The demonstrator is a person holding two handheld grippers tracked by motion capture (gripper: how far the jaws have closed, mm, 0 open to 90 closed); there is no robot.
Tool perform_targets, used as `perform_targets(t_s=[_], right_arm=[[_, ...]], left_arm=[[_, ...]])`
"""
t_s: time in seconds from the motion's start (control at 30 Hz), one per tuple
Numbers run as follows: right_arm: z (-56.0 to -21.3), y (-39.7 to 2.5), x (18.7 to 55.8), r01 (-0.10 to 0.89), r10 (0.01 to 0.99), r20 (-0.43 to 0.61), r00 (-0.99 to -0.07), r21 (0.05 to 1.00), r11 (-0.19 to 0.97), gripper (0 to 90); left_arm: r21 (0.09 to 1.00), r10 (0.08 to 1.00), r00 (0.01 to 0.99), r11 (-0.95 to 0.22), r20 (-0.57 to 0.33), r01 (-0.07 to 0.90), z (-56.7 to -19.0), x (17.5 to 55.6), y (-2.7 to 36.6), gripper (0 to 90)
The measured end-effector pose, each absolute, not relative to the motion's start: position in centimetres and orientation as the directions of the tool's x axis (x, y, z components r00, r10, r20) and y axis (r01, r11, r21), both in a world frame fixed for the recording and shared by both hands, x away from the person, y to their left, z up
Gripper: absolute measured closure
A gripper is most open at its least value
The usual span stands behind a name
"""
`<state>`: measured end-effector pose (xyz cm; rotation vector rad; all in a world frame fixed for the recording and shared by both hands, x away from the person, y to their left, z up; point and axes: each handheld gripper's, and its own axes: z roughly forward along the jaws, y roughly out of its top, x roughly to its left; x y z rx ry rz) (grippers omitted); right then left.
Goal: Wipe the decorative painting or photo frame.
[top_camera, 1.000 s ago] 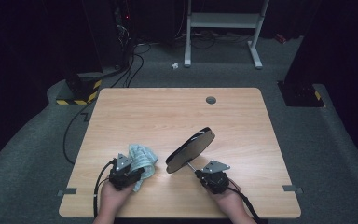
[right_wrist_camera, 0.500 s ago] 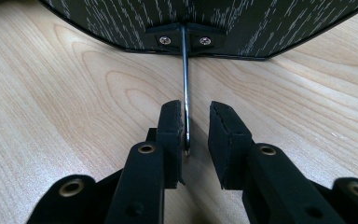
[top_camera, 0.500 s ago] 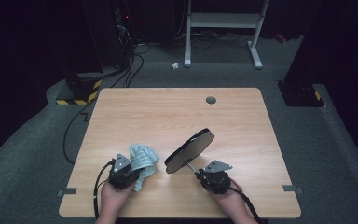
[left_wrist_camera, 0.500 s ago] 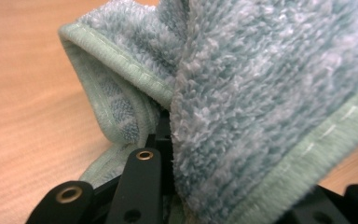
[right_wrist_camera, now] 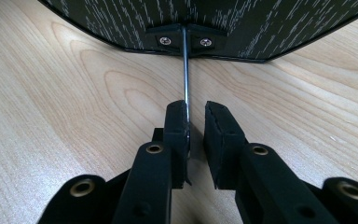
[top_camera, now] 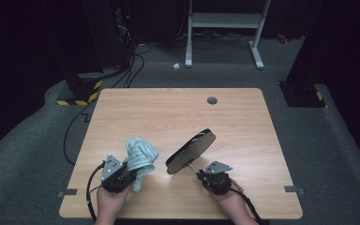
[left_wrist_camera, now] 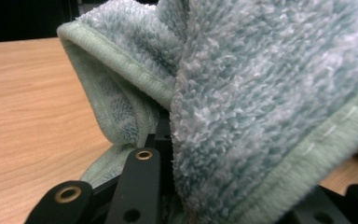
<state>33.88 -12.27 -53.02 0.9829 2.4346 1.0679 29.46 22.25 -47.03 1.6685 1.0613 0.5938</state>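
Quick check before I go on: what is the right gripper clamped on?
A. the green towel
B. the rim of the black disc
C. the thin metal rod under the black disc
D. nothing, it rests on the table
C: the right gripper has its jaws closed around the thin metal rod screwed to the black disc.

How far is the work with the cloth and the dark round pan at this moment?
Done: both things are picked up. The left gripper grips the green cloth, which drapes over its fingers. The right gripper holds the thin metal handle of the dark pan, tilted above the table. In hand: cloth and pan are close but apart. Left, probably: the wiping itself.
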Motion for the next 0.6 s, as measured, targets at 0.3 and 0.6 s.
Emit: perform_targets(t_s=[0.3,0.6], right_arm=[[-53.0,-12.2,33.9,0.456,0.683,-0.01,-0.73,0.738,0.498,86.7],[-53.1,-12.2,33.9,0.455,0.68,-0.006,-0.733,0.739,0.497,87.2]], left_arm=[[0.958,0.854,0.511,-0.055,-0.101,0.281,-44.6,28.5,22.0,69.7],[0.976,0.836,0.541,-0.027,-0.097,0.218,-41.9,27.7,21.1,69.5]])
